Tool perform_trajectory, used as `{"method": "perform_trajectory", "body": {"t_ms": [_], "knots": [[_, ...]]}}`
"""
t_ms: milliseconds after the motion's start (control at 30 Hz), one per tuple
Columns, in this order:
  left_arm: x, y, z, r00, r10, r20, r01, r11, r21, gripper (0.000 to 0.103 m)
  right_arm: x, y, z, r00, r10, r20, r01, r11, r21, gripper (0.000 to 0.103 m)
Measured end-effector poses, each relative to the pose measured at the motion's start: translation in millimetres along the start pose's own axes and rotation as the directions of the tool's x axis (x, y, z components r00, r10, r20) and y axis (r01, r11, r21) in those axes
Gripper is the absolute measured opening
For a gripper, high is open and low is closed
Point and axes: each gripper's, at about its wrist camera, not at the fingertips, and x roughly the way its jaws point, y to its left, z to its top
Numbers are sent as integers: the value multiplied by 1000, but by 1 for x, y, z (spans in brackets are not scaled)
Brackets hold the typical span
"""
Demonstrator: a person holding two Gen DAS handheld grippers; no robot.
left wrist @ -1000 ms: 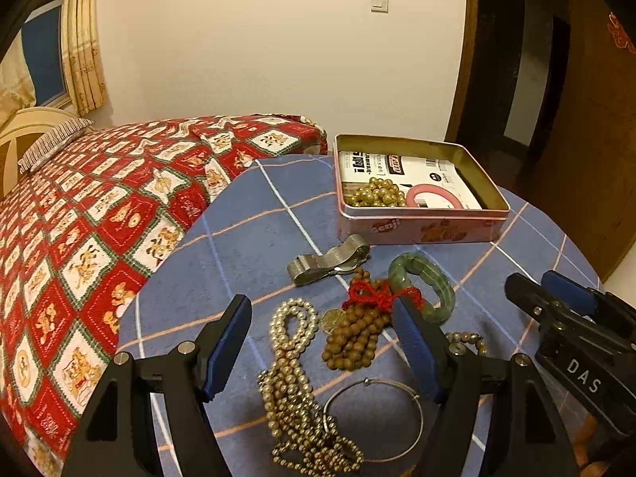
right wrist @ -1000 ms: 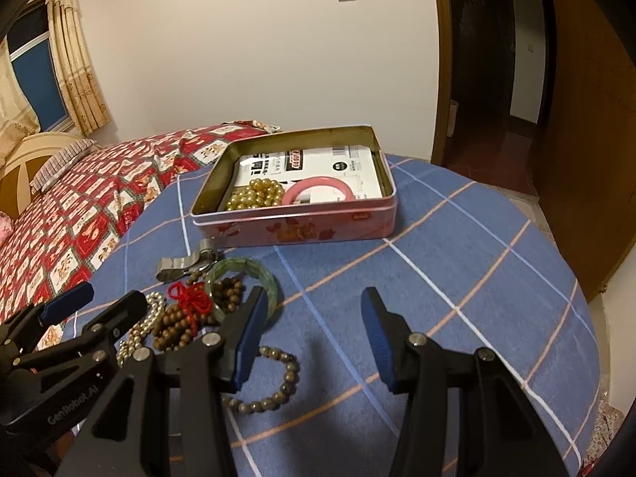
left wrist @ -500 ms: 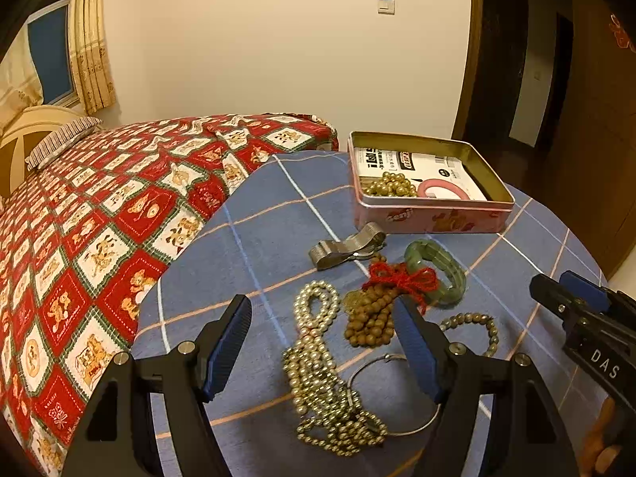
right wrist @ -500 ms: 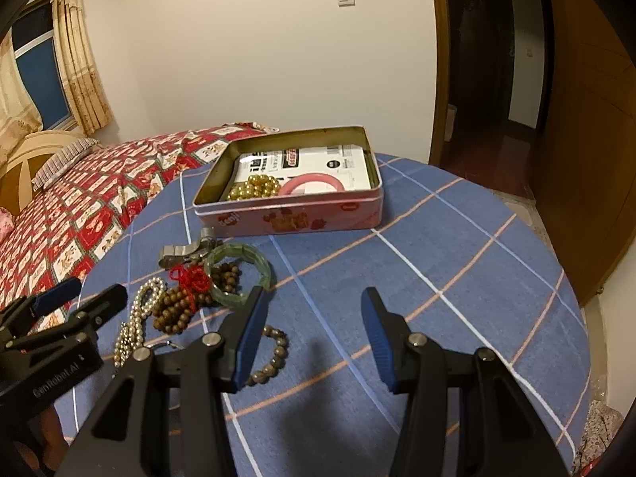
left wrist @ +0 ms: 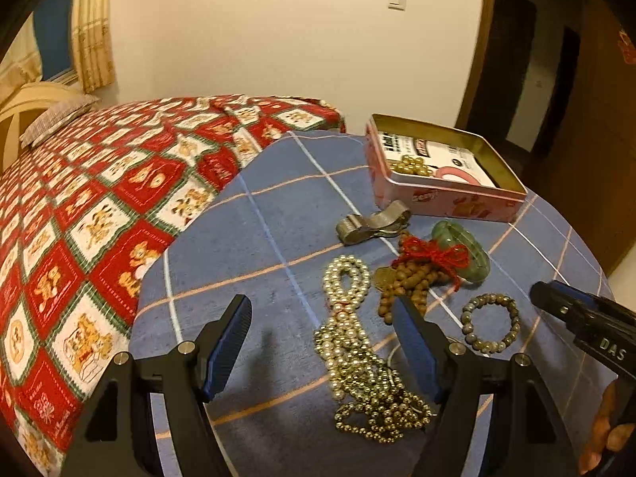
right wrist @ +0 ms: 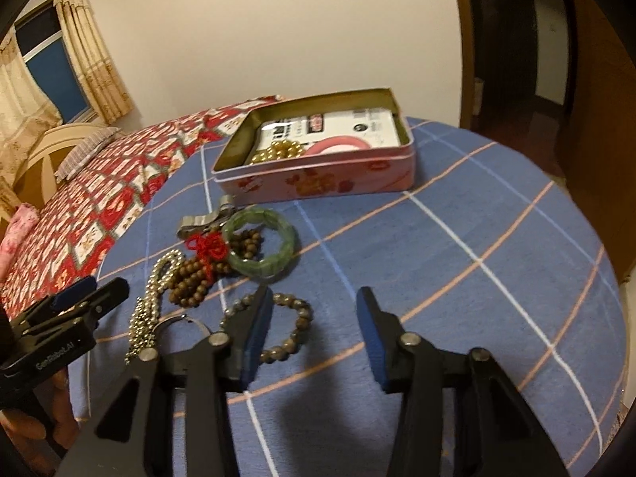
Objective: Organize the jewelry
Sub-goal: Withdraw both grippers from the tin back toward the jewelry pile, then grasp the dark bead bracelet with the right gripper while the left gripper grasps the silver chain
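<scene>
Warm, dim indoor light; soft shadows fall on the bench (right wrist: 457,262) under each tool. Fisheye bending and dark corners frame both views; right view slightly blurred.

Home bedroom: bed (left wrist: 119,183) w/ red patchwork quilt, pillow (left wrist: 59,113), curtained window (right wrist: 51,63), blue-checked round table (right wrist: 477,258).

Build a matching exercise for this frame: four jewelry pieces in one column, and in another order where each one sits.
Things:
1. pink bangle
2. green bangle
3. grey bead bracelet
4. pearl strand

Places:
A. lying alone on the tablecloth, nearest the right gripper
B. inside the tin
C. heaped between the open fingers of the left gripper, in its own view
D. on the cloth just in front of the tin, against the brown beads

Pairs: 1-B, 2-D, 3-A, 4-C
</scene>
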Motion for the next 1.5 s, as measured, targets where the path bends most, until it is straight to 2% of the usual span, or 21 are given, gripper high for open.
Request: {"method": "perform_trajectory", "body": {"t_ms": [133,267,433,500,533,600,700,767,900,967,1033,1100,1200,1367,1500], "knots": [[1,-4,-6,999,-43,-17,44,998,47,73,7,3,-4,999,-1,-36,0,1000,-26,41],[3,1,-13,998,-38,-44,41,997,67,73,25,17,-5,997,-36,-72,29,995,-95,41],[-6,6,-21,989,-121,-86,130,986,107,73,34,34,-9,994,-83,-74,66,975,-212,40],[-8,-2,-26,987,-126,-97,140,978,157,73,34,40,-12,994,-91,-64,72,964,-256,30],[-8,-6,-28,988,-118,-97,134,975,178,73,35,41,-12,994,-89,-66,69,962,-263,15],[-7,-11,-31,988,-114,-103,132,973,191,73,35,42,-13,992,-110,-62,89,955,-284,11],[-8,-13,-32,983,-142,-113,161,971,176,73,30,33,-12,990,-123,-64,103,961,-256,11],[-7,-8,-30,984,-138,-109,154,977,149,73,23,24,-10,993,-104,-48,92,975,-204,10],[1,13,-14,990,-107,-88,109,994,15,73,8,13,-2,995,-97,9,97,985,-140,10],[10,22,-8,989,-89,-114,84,995,-47,73,1,12,2,995,-91,32,94,988,-122,10],[11,20,-8,989,-91,-120,86,995,-45,69,-4,12,5,995,-91,51,96,989,-112,10],[9,13,-12,985,-113,-128,111,994,-26,53,-8,12,7,994,-88,64,95,989,-112,10],[9,4,-20,978,-118,-170,121,993,5,41,-9,12,8,994,-83,65,89,990,-105,10],[4,-2,-30,966,-152,-209,156,988,3,41,-7,14,6,996,-73,53,79,991,-105,10],[5,-11,-33,975,-112,-193,124,991,50,46,-8,14,5,996,-68,53,73,992,-99,10]]}}
